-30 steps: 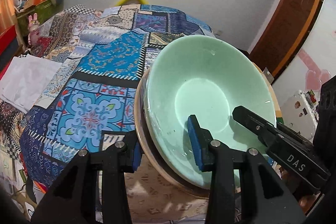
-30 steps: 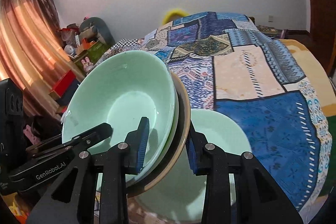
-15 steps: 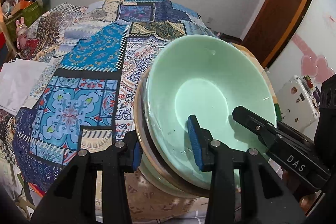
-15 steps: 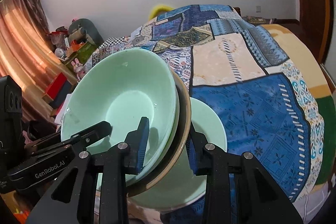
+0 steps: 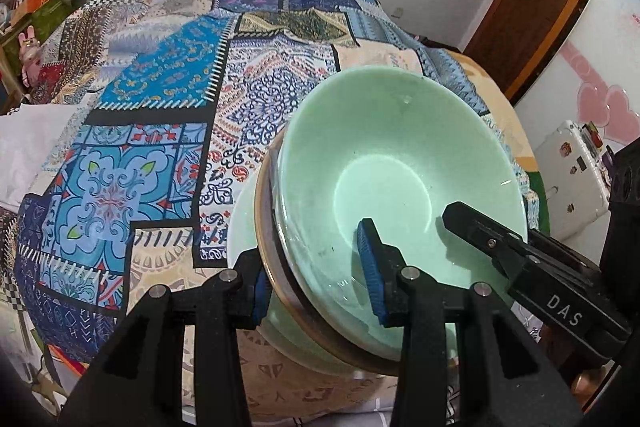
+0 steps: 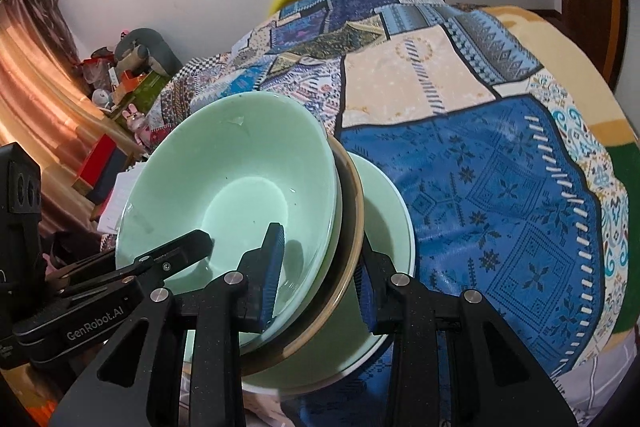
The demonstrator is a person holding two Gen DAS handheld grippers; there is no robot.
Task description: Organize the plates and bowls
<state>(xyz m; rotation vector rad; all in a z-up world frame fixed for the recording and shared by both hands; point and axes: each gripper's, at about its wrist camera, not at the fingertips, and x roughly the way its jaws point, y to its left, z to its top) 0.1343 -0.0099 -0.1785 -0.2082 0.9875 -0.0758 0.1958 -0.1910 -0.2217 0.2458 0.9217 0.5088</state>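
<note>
1. Left gripper [image 5: 316, 283] is clamped narrow on the near rim of a stack: mint-green bowl [image 5: 400, 171] nested in a brown-rimmed plate [image 5: 276, 267]. One pad sits inside the bowl, the other under the plate.
2. Right gripper [image 6: 318, 277] pinches the same stack [image 6: 240, 187] at its opposite rim, jaws narrow.
3. Stack sits tilted, lower centre of both views, directly above a pale green plate [image 6: 388, 223] lying on the patchwork quilt [image 6: 500, 187].
4. Judgement: gathering is mostly done. Left to do: set the stack on the green plate and release. Contact with it cannot be told.
</note>
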